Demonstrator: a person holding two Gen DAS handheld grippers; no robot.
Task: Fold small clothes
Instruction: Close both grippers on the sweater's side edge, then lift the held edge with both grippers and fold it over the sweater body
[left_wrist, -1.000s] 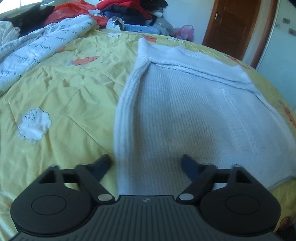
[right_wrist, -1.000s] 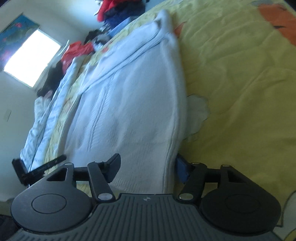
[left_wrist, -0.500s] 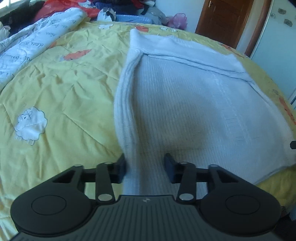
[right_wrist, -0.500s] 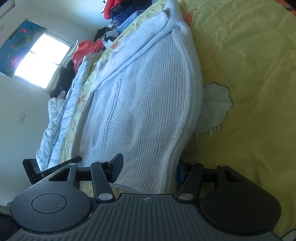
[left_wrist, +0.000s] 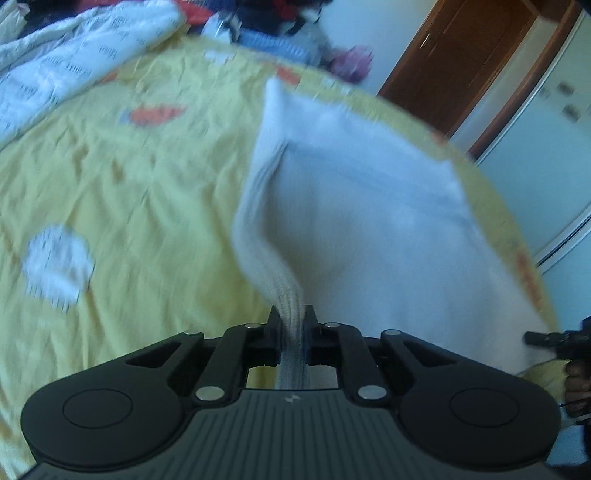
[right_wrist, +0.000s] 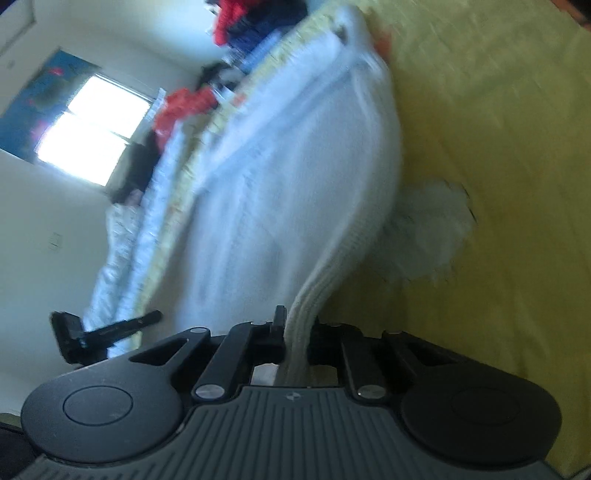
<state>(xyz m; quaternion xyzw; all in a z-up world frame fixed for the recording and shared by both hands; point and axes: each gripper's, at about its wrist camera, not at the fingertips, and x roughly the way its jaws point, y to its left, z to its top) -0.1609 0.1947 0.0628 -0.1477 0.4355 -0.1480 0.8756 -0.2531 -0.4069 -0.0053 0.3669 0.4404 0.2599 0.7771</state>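
Note:
A white knitted sweater lies spread on a yellow bedsheet. My left gripper is shut on the ribbed near-left hem corner and lifts it off the sheet. My right gripper is shut on the ribbed near-right hem corner of the same sweater, raised off the sheet. The right gripper shows at the right edge of the left wrist view, and the left gripper at the left of the right wrist view. Both views are motion-blurred.
A white printed quilt lies along the left of the bed. A pile of red and dark clothes sits at the far end. A wooden door and pale wardrobe stand to the right.
Both grippers went from open around the sweater's hem corners to shut on them. The near hem has risen off the sheet with both grippers.

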